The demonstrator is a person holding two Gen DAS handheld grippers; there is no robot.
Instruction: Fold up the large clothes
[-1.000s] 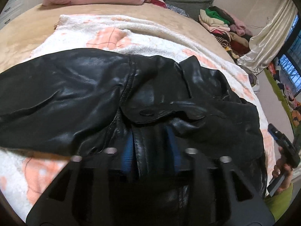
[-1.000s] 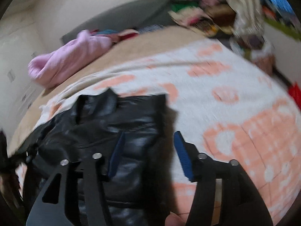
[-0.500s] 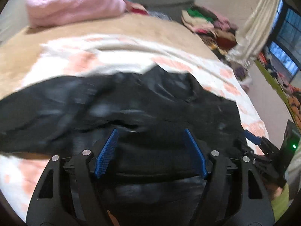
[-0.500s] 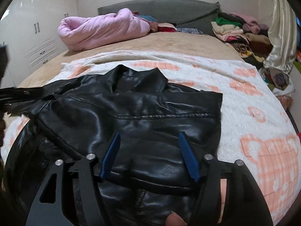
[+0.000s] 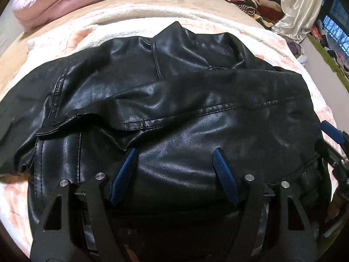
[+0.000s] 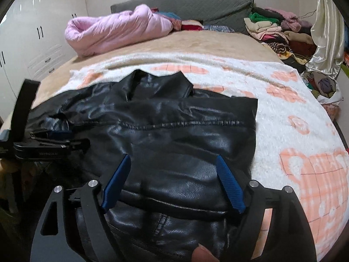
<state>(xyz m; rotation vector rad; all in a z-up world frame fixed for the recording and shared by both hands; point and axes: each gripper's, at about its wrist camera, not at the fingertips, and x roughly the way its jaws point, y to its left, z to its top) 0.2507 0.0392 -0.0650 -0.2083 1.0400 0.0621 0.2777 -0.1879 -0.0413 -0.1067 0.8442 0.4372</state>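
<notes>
A glossy black leather jacket (image 5: 174, 113), creased and stitched, lies folded on a fluffy white-and-peach blanket (image 6: 305, 131). The left gripper (image 5: 174, 152) tilts down over it, jaws apart, holding nothing. The right gripper (image 6: 172, 159), also angled down, is opening, empty.

This is a bedroom in a home. A wide bed (image 6: 196, 43) with a tan cover fills most of both views, backed by a grey quilted headboard (image 6: 196, 6). Over the tan cover lies a fluffy white blanket with peach-orange patterns (image 6: 294, 142). A rolled pink padded quilt (image 6: 113, 32) sits near the headboard, and a heap of mixed folded clothes (image 6: 272, 28) is piled at the far corner. White built-in wardrobe doors with dark handles (image 6: 39, 35) line one wall. A shiny cream curtain (image 5: 298, 11) hangs beside what seems to be a dark window (image 5: 336, 21), though that edge is distorted.
</notes>
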